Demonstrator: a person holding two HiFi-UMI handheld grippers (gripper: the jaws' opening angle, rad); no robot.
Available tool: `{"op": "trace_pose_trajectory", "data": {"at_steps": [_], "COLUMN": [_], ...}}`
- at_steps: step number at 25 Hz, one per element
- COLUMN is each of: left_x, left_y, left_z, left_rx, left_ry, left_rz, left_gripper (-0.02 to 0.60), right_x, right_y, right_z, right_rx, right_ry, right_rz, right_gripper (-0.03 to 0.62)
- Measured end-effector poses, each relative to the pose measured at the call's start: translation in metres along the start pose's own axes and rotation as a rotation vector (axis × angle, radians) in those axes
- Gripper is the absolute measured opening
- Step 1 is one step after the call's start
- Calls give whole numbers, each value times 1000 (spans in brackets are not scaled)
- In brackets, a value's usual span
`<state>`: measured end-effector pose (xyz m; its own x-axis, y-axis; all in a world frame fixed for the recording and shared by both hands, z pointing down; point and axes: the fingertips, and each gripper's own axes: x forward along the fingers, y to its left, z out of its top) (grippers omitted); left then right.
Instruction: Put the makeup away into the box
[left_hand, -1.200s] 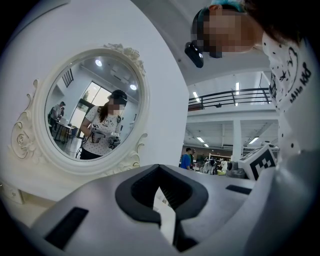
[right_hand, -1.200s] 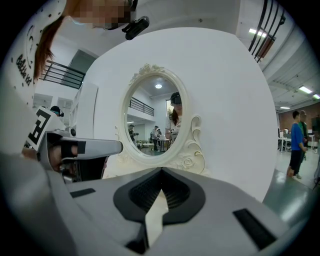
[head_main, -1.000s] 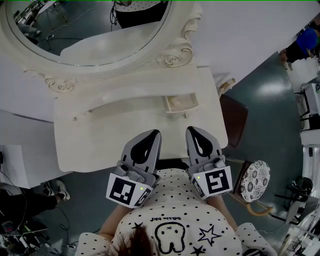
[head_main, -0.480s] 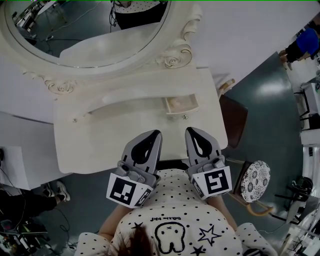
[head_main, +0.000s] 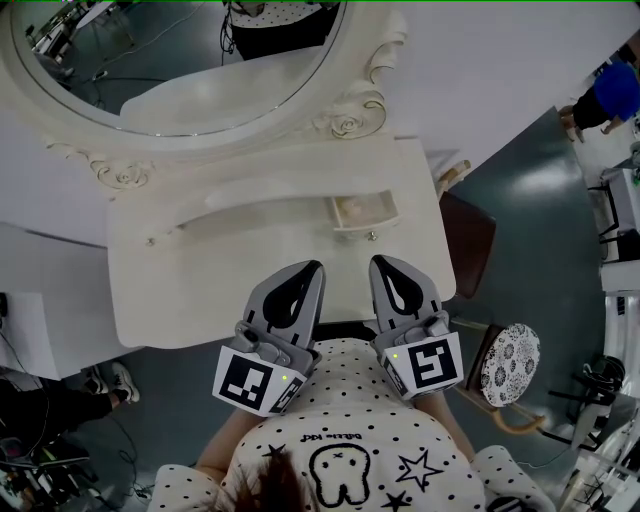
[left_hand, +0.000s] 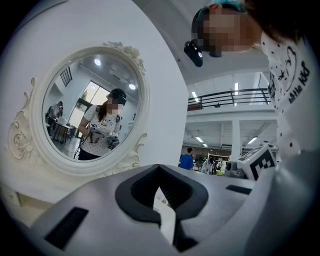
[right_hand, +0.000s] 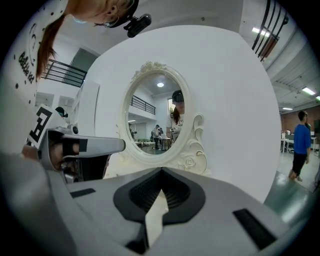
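Nothing looks under way: the left gripper (head_main: 303, 270) and right gripper (head_main: 386, 264) hang clenched and empty at the dressing table's (head_main: 190, 295) front edge, no makeup shows, and the open box (head_main: 362, 212) near its back right edge probably needs closing next.

No wording is legible: small black lettering on the white spotted cotton shirt (head_main: 345, 405) is too blurred to read.

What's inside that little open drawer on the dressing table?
From above, the drawer shows only a pale inside; no item can be made out in it. Its rear is covered by the dressing table, so that stays unseen.
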<state>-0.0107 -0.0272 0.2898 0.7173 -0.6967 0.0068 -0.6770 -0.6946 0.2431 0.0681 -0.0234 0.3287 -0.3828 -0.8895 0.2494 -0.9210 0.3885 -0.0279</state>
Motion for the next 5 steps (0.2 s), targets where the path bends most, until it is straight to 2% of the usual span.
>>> {"op": "trace_pose_trajectory", "data": {"at_steps": [5], "left_x": [-1], "left_y": [1], "left_z": [0], "left_rx": [0], "left_ry": [1], "left_rz": [2], "left_gripper": [-5], "right_x": [1], "right_y": [0], "right_z": [0], "right_rx": [5], "right_ry": [-1], "right_rz": [-3], "right_gripper": [6]}}
